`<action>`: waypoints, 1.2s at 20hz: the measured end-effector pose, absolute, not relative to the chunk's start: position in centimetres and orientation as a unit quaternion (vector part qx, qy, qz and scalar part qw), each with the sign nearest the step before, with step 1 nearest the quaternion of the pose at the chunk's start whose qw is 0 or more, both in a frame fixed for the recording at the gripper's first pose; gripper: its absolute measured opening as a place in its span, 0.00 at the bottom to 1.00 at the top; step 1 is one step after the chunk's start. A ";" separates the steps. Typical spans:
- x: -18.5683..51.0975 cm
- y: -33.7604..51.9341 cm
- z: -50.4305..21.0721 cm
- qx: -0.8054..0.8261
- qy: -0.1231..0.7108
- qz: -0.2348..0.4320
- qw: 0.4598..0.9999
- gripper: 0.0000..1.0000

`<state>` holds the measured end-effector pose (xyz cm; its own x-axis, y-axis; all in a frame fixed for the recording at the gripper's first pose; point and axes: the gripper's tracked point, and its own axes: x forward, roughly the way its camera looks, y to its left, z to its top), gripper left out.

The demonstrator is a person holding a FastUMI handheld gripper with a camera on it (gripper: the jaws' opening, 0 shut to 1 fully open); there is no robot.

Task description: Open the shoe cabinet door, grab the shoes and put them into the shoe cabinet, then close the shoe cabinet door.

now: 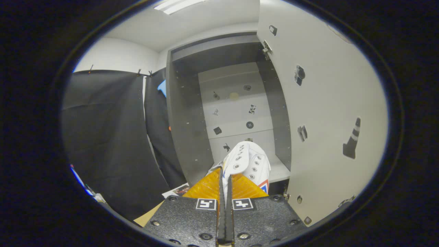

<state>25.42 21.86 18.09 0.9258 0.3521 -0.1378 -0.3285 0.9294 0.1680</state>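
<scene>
Cabinet (pixel 192 137) space is seen ahead through the open doorway: grey side walls and a pale back panel (pixel 236 113) crossed by several level lines and dotted with small dark marks. Nothing is seen lying in the part of the interior that shows. The door (pixel 325 120) is swung wide to the right, its inner face turned toward the camera, with a hinge (pixel 267 49) at its top corner and small dark stickers scattered over it.

A white shoe (pixel 247 163) is held just ahead of the gripper (pixel 225 181), at the cabinet's mouth and in front of the pale bottom ledge (pixel 279 173). The fingers are drawn close together and clamped on the shoe's thin upper edge, near the row of metal eyelets; the toe points away, into the opening.

The shoe's sole and heel are hidden behind the fingers, and whether it touches the ledge cannot be told. The cabinet floor is largely covered by the shoe. The marks on the back panel are too small to make out.

Open room is seen above the shoe inside the cabinet. To the left, black cloth (pixel 106 137) hangs beside the cabinet's side, and a printed sheet (pixel 178 189) lies low by it.
</scene>
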 end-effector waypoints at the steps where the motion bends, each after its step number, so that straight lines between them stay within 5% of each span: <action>1: 26.4 21.8 19.0 0.071 0.080 0.165 0.980 0.04; 7: 34.6 22.0 20.1 0.031 0.085 0.119 0.989 0.04; 24: 53.6 22.5 5.6 -0.112 0.204 0.093 0.968 0.04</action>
